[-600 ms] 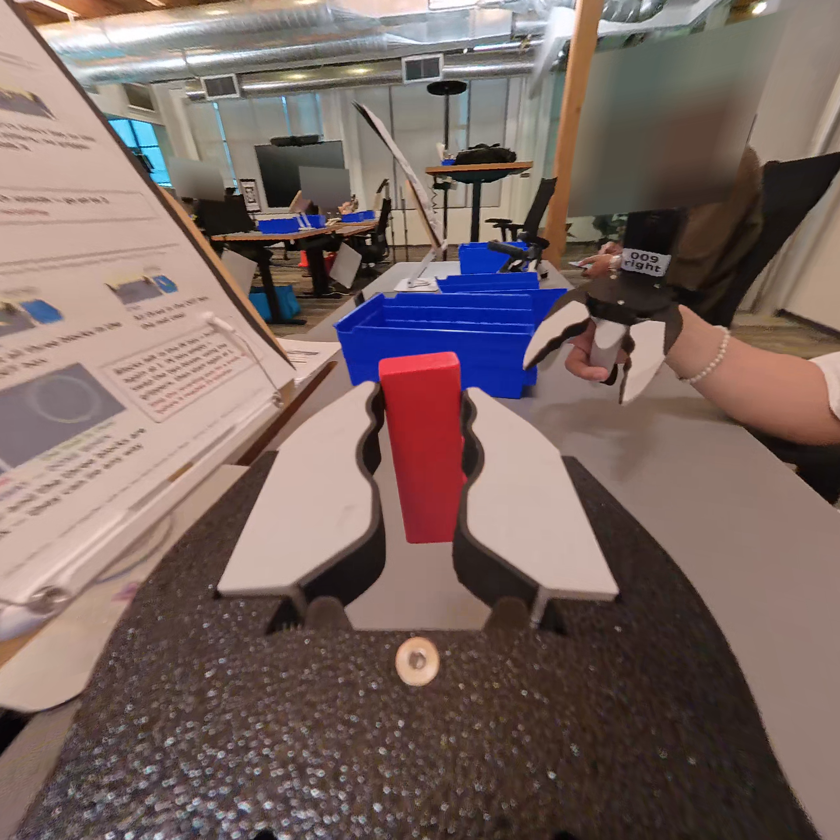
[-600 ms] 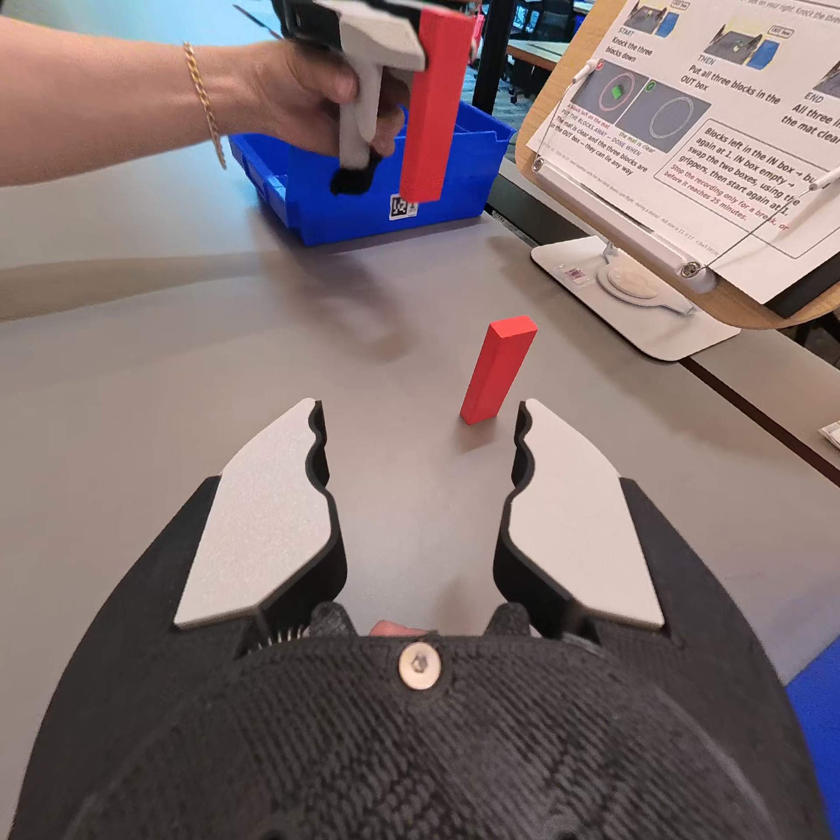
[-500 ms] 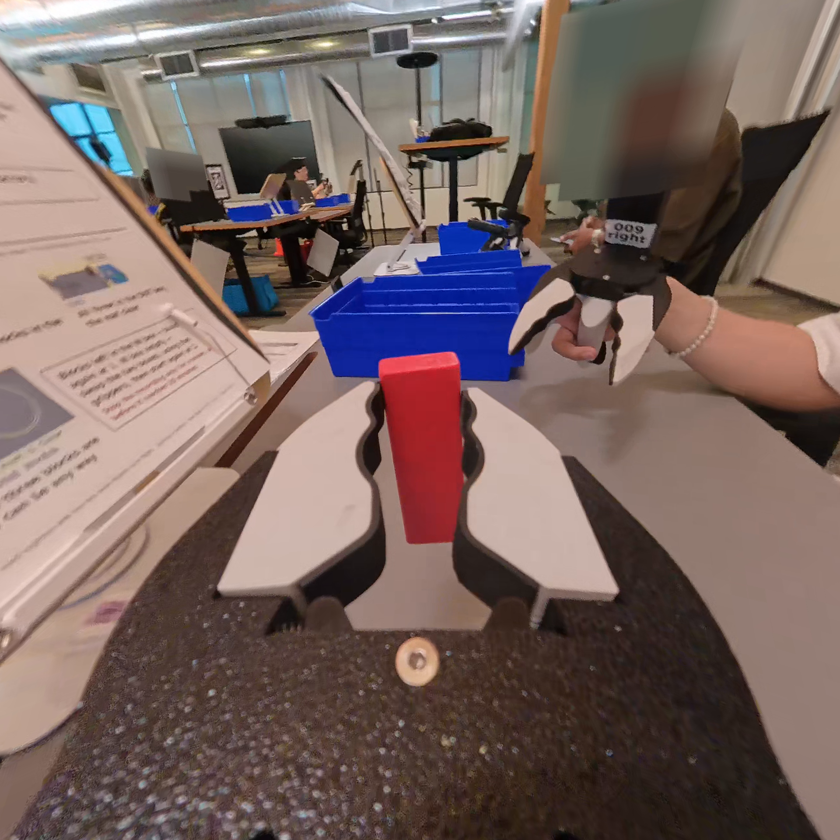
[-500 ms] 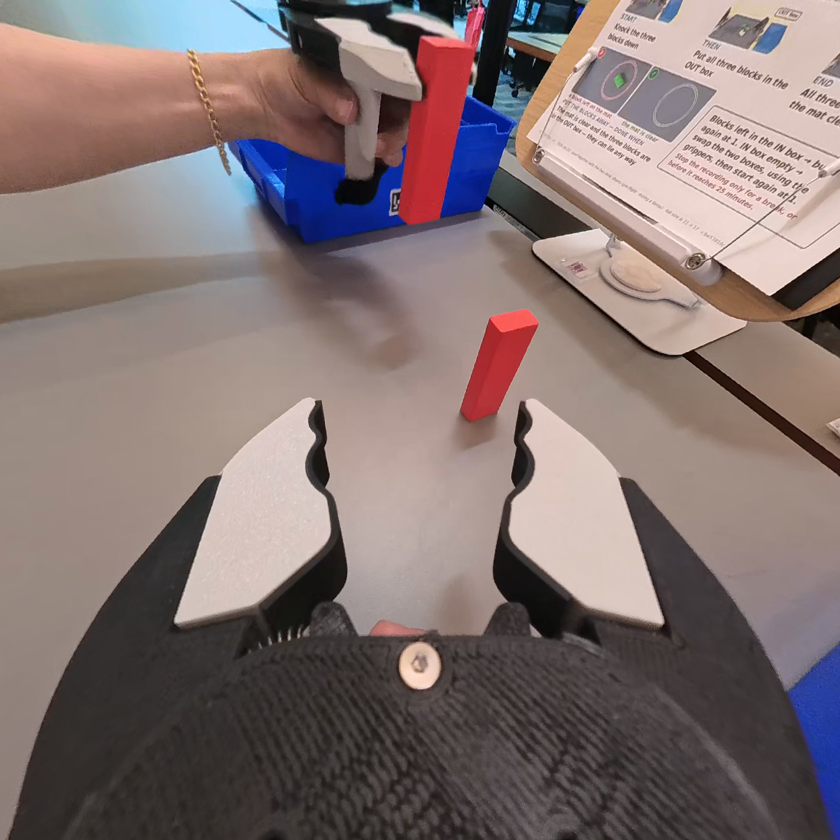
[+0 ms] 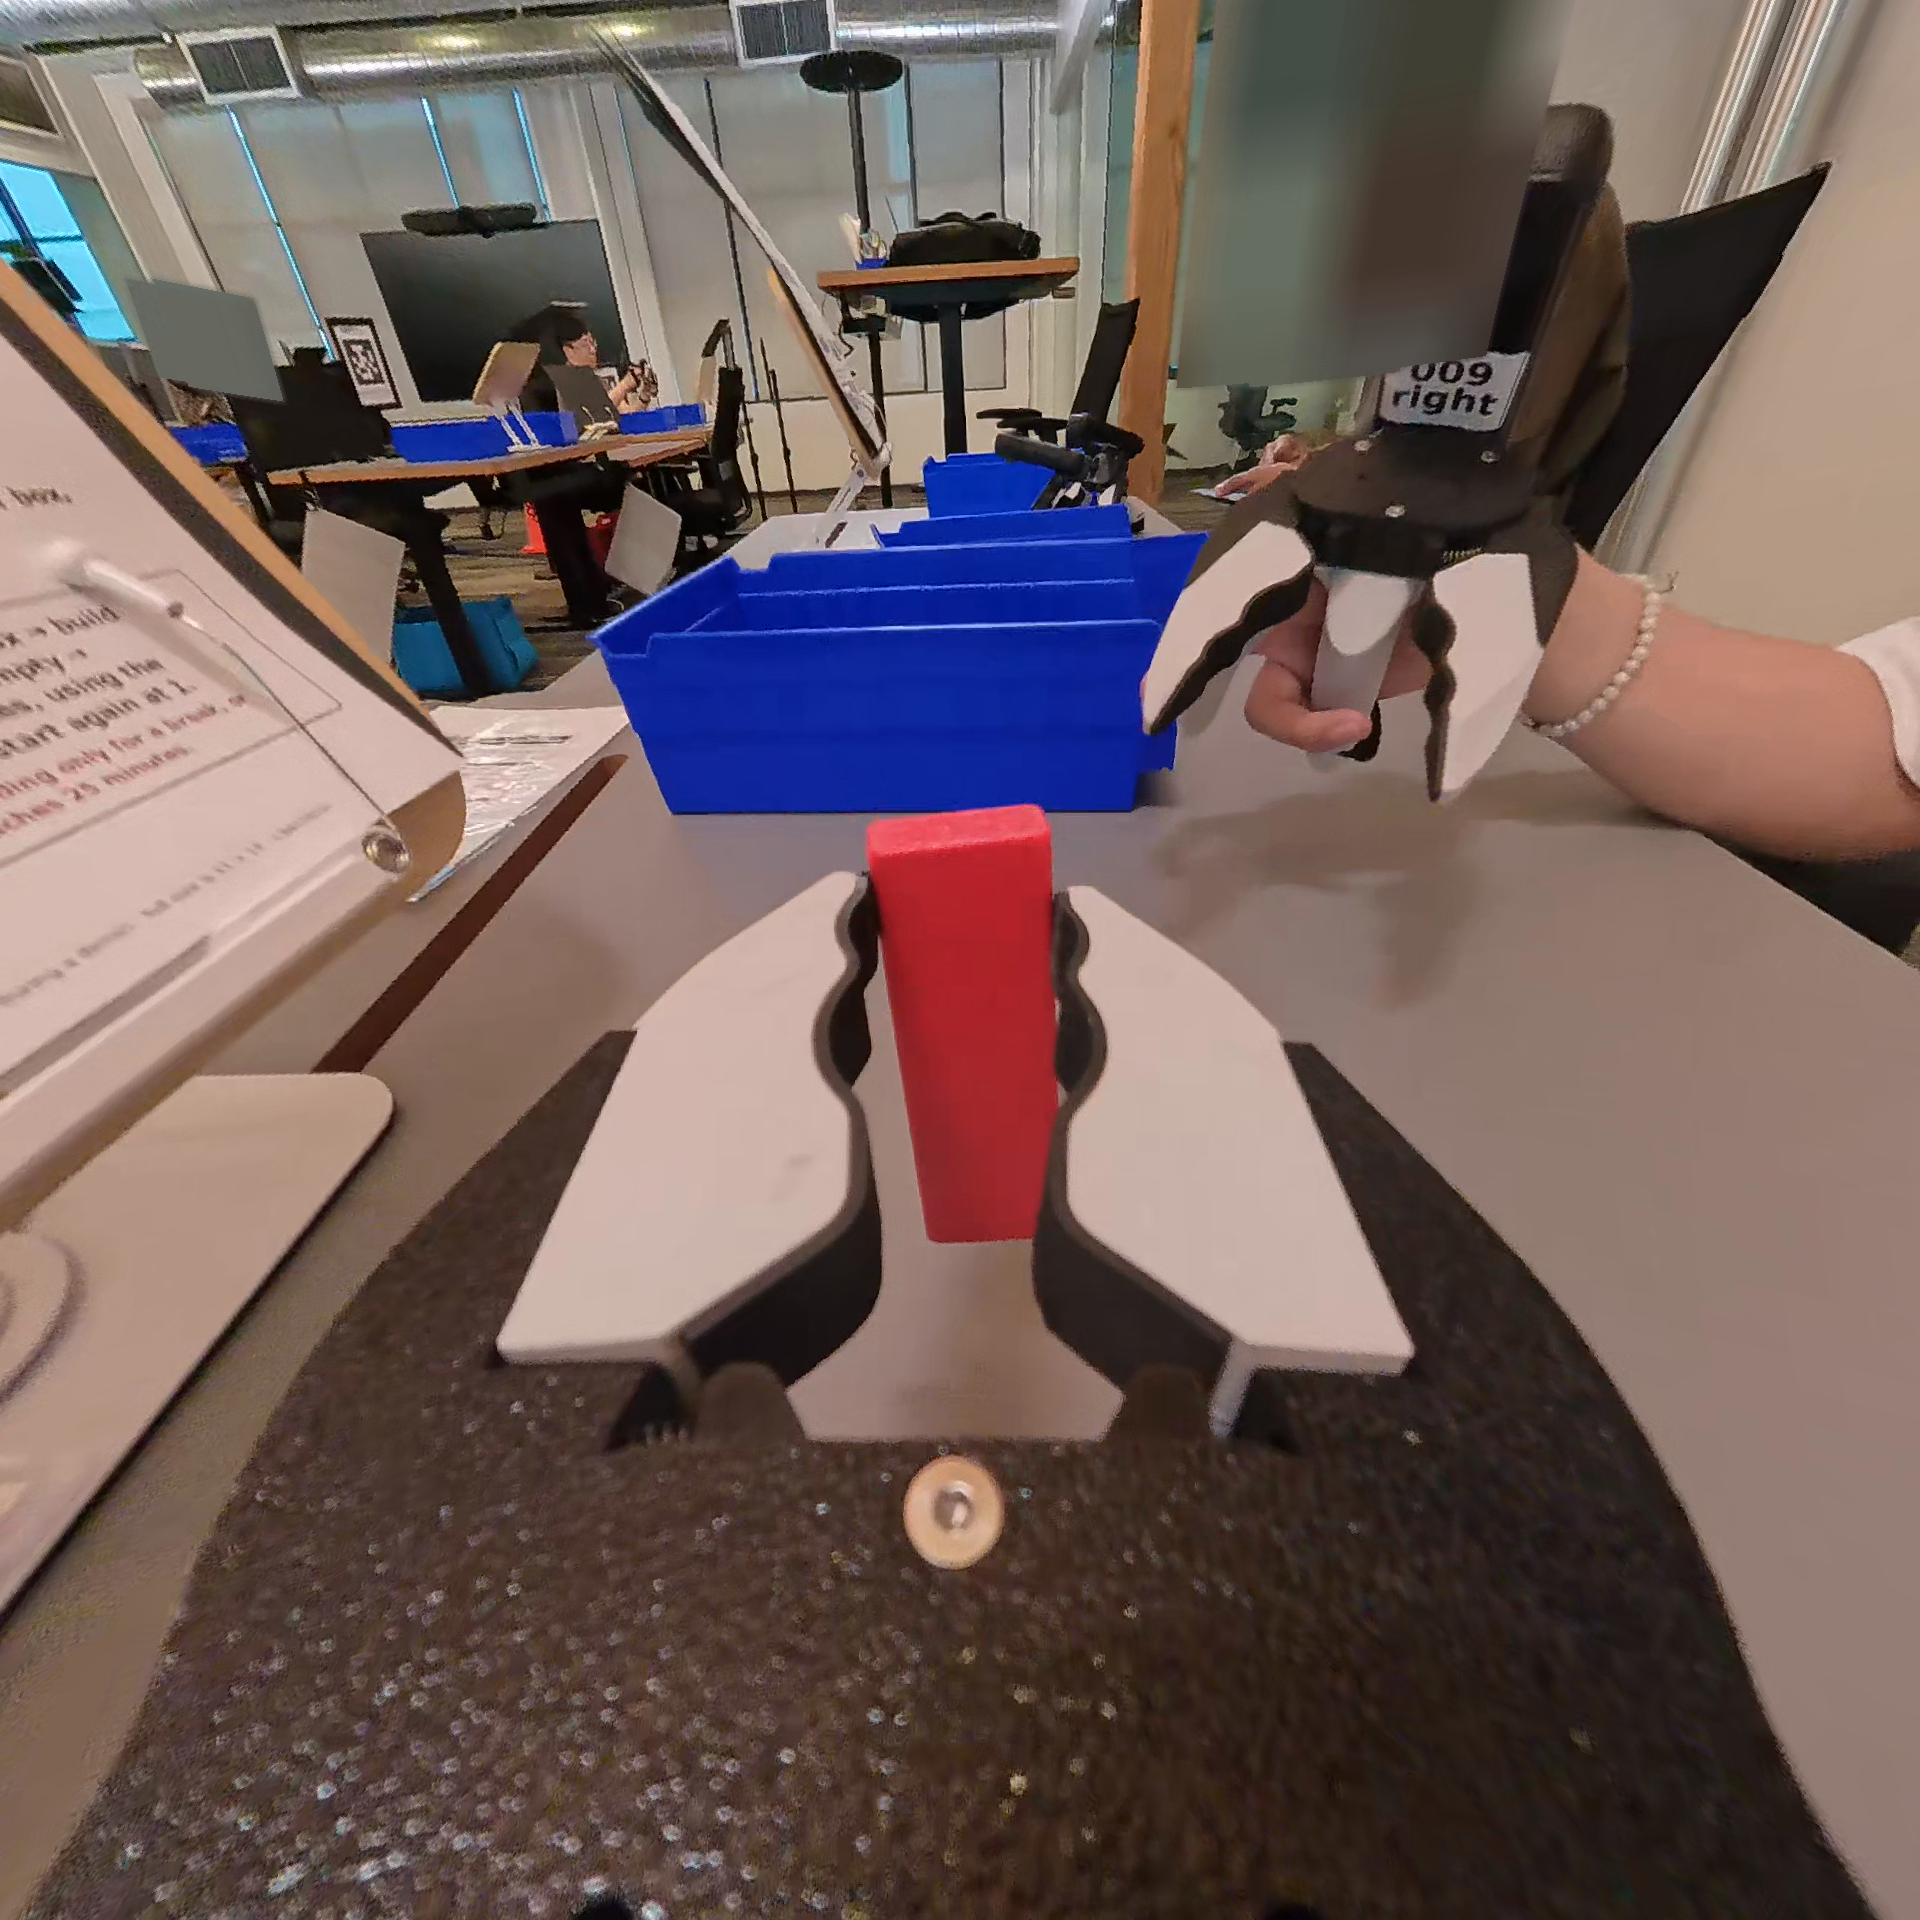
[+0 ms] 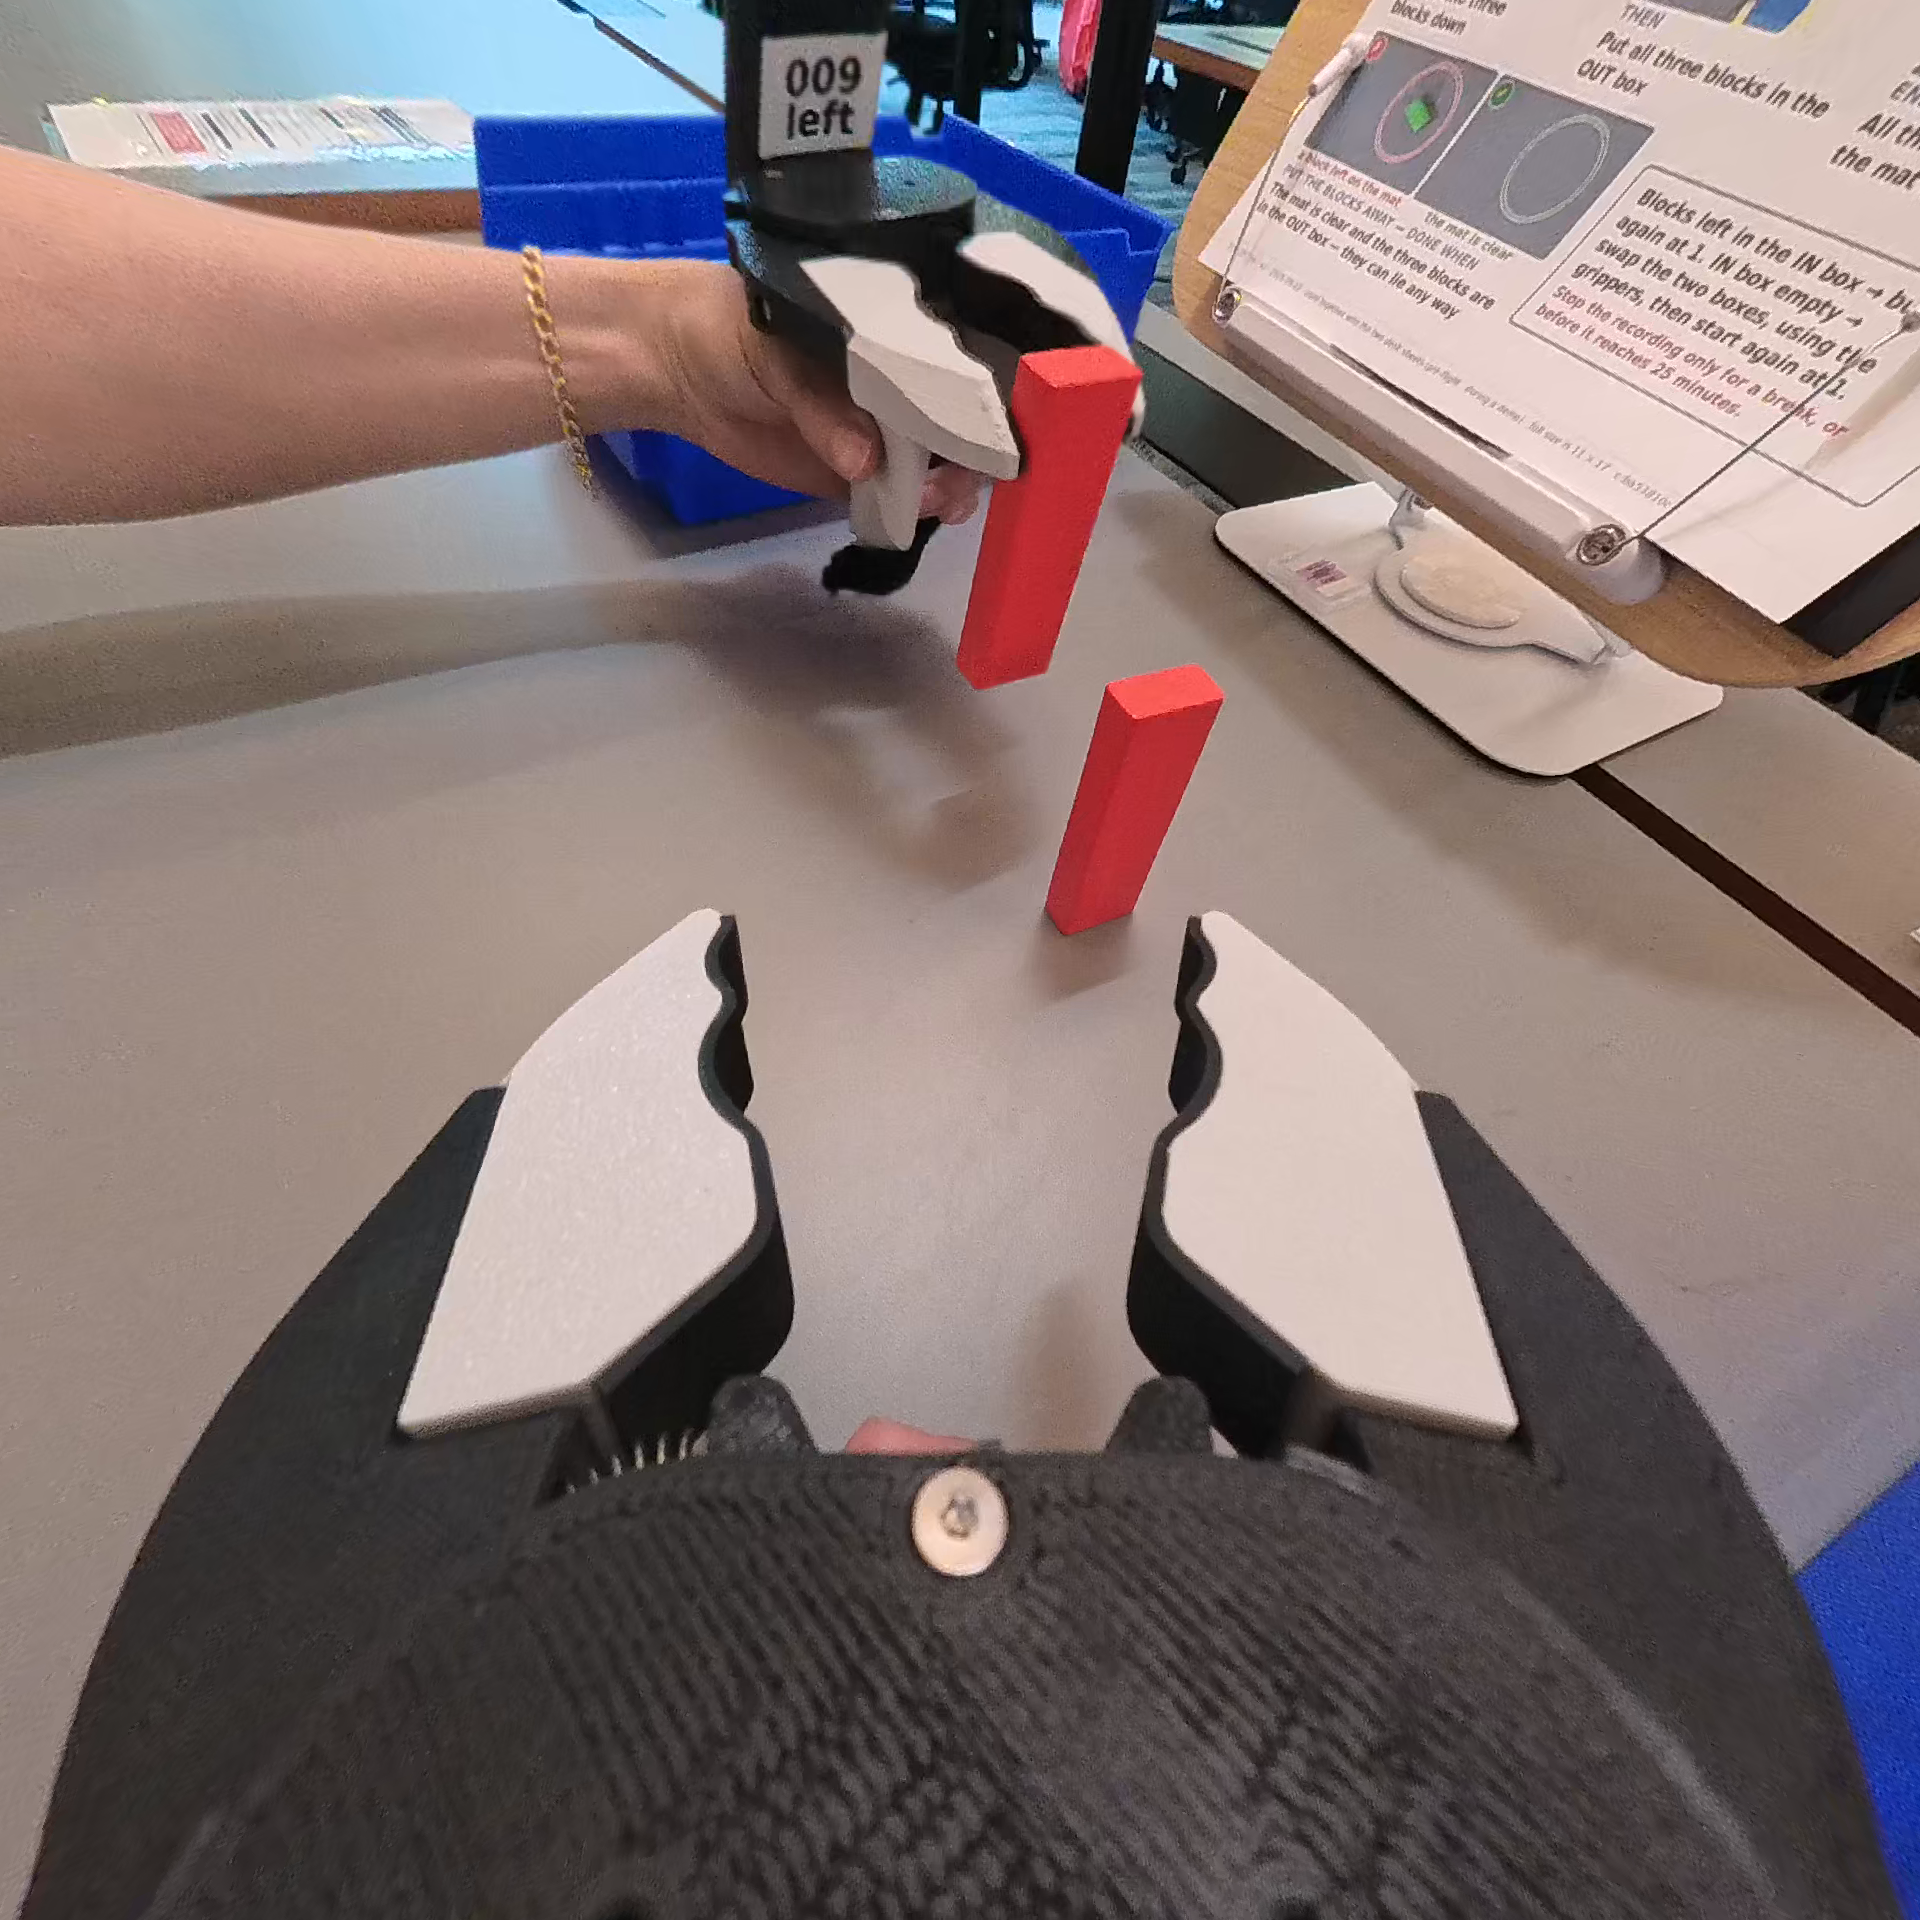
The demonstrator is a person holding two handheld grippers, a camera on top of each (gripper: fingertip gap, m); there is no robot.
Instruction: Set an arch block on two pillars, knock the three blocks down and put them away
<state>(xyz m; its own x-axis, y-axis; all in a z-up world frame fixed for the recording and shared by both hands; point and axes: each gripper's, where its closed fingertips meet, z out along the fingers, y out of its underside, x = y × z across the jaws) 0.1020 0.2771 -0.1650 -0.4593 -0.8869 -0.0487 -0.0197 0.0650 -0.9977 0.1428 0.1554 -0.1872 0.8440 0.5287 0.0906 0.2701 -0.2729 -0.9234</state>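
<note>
My left gripper [image 5: 961, 914] is shut on a long red block [image 5: 961, 1023] and holds it upright above the grey table. In the right wrist view the same gripper [image 6: 1023, 374] hangs the held block [image 6: 1044, 520] just behind and left of a second red block [image 6: 1132, 800], which stands upright on the table. My right gripper [image 6: 961, 961] is open and empty, low over the table, just short of the standing block. It also shows in the left wrist view [image 5: 1309, 717], open, at the right beside a blue bin [image 5: 894, 696].
A tilted instruction board on a white stand [image 6: 1475, 613] is at the right of the right wrist view and at the left of the left wrist view [image 5: 187, 748]. Another blue bin [image 6: 623, 197] sits behind the left gripper. A dark seam [image 6: 1745, 894] divides two tabletops. Some 15 cm of space lies between my two pairs of fingers.
My left gripper has come down and closer to the standing block, carrying its red block. My right gripper has stayed open and nearly still.
</note>
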